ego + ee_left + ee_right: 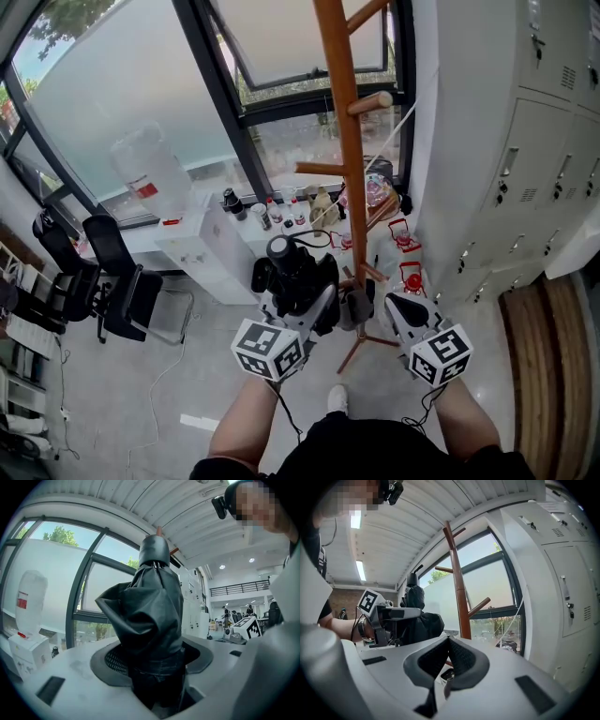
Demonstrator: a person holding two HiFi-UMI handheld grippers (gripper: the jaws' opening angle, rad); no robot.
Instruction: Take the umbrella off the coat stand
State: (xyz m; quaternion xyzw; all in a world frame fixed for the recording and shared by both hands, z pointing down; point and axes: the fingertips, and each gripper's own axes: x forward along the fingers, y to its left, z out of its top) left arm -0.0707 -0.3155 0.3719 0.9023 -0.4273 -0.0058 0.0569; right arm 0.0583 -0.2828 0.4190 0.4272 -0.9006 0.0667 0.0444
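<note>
A black folded umbrella (293,270) stands upright just left of the wooden coat stand (343,122), and I see none of the pegs touching it. My left gripper (305,302) is shut on its lower part. In the left gripper view the umbrella (153,616) fills the space between the jaws, its rounded cap on top. My right gripper (367,306) sits low beside the pole with its pads together and nothing held. The right gripper view shows the coat stand (459,588) ahead and the umbrella (417,621) in the left gripper at the left.
Grey lockers (530,169) line the right wall. Behind the stand runs a white counter (202,246) with bottles, red objects (405,234) and a large water bottle (150,169) under the window. Black office chairs (117,281) stand at the left. The stand's feet (361,349) spread on the floor.
</note>
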